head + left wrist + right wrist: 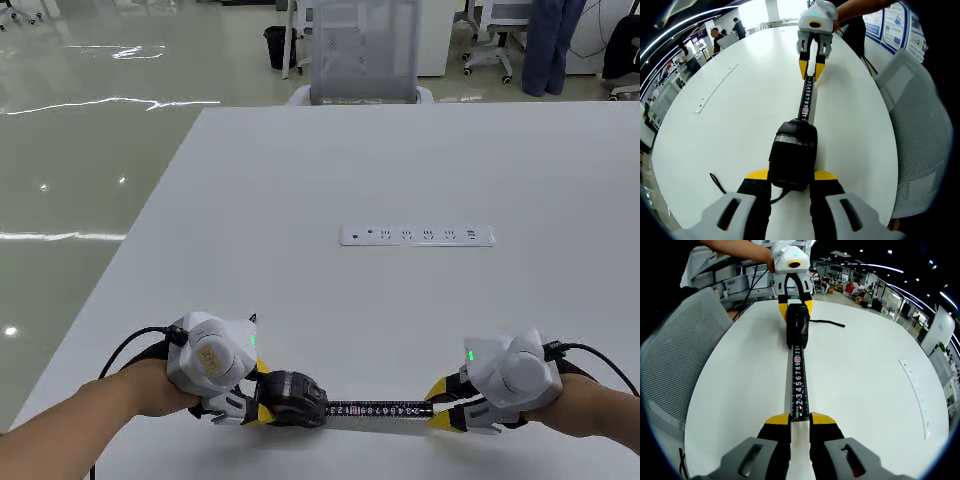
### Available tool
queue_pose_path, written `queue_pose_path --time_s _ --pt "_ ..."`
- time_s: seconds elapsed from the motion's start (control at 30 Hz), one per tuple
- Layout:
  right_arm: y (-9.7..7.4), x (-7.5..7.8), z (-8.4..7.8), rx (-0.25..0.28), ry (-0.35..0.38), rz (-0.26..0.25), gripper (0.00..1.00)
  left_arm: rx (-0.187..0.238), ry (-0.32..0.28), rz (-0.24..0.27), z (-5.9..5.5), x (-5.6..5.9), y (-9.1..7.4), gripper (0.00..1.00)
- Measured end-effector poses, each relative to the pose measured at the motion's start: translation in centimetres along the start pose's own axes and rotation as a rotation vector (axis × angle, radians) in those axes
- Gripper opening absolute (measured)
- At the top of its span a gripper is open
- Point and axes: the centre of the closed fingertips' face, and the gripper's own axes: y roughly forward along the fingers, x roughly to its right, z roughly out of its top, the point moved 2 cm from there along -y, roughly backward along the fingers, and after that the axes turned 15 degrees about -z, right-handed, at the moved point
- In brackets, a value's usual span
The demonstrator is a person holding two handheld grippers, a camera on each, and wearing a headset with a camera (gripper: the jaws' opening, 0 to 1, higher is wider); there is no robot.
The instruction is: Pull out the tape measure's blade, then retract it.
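Status: step 1 in progress. Your left tongs (258, 402) are clamped narrow on the black plastic tape measure case (292, 398), yellow tips either side of its rear end. The case lies on the white desk (380, 300), just ahead of those tongs. Your right tongs (437, 408) are pinched nearly closed on the hook end of the black, white-numbered steel blade (380, 409). Blade runs straight & flat btwn the two tongs; resting on desk or just above it, can't tell.

Judgement: pull-out partly done, only a short run of blade exposed; more draw poss. if full extension wanted. Retraction not yet begun.

Outstanding: finish draw, then feed blade back into case w/ controlled release, not a snap. White power strip (416, 235) sits well beyond both tongs, no obstruction.
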Motion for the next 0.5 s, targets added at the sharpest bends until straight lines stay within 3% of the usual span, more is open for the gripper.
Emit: queue_pose_path --time_s 0.5 --pt "-0.7 0.4 -1.1 -0.017 0.001 -0.006 0.12 -0.001 0.001 0.0 0.1 0.0 0.0 0.25"
